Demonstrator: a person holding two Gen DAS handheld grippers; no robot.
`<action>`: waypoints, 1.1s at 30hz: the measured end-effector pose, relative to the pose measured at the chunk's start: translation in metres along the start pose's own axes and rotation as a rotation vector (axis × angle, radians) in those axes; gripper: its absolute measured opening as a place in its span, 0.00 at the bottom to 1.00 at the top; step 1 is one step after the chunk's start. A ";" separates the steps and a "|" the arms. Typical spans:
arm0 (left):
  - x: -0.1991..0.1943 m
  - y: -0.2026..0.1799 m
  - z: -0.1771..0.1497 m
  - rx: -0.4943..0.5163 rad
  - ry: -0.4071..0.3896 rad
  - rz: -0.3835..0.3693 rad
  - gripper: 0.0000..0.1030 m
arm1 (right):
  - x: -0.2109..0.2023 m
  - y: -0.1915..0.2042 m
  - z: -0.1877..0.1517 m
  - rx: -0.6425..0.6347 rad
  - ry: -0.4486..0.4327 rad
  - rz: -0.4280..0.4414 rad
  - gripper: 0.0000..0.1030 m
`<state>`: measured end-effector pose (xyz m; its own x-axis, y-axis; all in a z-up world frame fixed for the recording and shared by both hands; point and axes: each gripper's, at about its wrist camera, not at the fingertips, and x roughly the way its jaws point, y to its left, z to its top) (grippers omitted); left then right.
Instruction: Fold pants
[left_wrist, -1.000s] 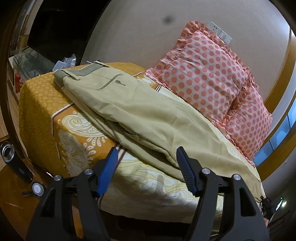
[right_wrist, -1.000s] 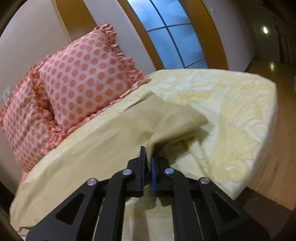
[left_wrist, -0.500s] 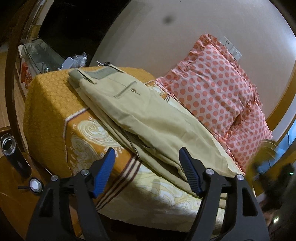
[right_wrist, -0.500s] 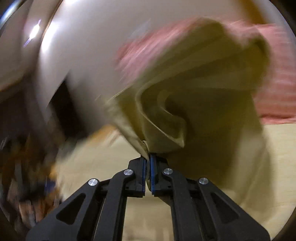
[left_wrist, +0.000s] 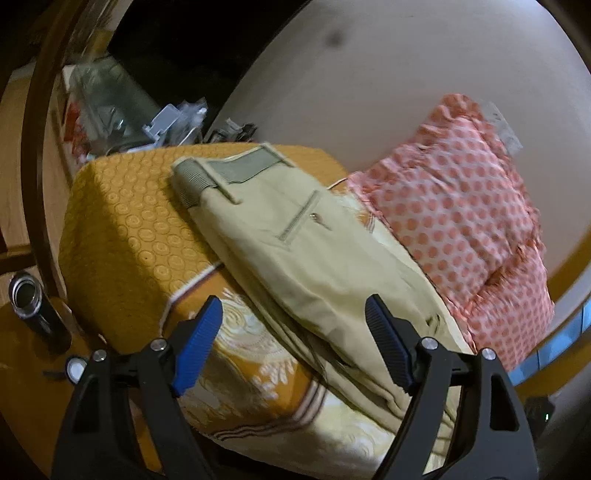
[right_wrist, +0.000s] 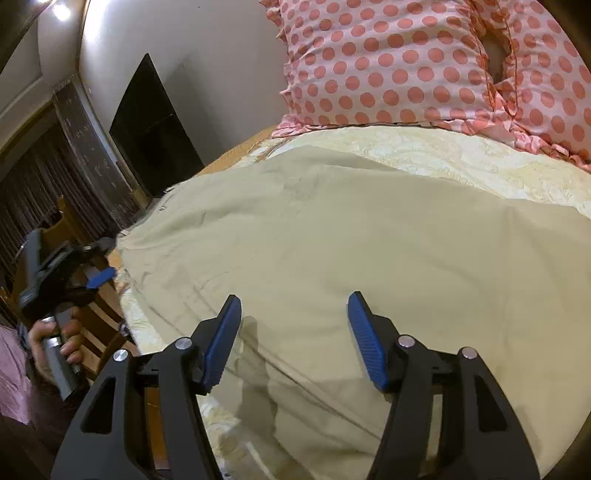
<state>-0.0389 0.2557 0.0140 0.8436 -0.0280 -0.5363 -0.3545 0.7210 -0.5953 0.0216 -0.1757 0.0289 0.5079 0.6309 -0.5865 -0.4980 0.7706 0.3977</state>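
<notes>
One pants (left_wrist: 317, 266), two pillows (right_wrist: 424, 62), left gripper (left_wrist: 295, 347) and right gripper (right_wrist: 293, 339) both spread, empty.

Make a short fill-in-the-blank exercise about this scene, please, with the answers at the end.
1. The pants lie on the ____.
2. Both the left tool and the right tool are ____.
3. The pillow has a pattern of pink ____.
4. The pocket of the pants shows in the ____ wrist view.

Answers: bed; open; dots; left
</notes>
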 end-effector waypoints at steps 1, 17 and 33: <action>0.002 0.000 0.003 -0.007 0.000 0.017 0.77 | -0.004 -0.003 -0.001 0.021 -0.021 0.015 0.60; 0.032 -0.045 0.049 0.147 -0.021 0.147 0.07 | -0.075 -0.059 -0.009 0.164 -0.221 0.070 0.63; 0.022 -0.335 -0.247 1.110 0.391 -0.517 0.07 | -0.169 -0.176 -0.057 0.583 -0.464 -0.020 0.64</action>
<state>-0.0007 -0.1579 0.0538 0.5408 -0.5399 -0.6450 0.6603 0.7476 -0.0721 -0.0162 -0.4232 0.0176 0.8217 0.4899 -0.2913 -0.0969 0.6238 0.7756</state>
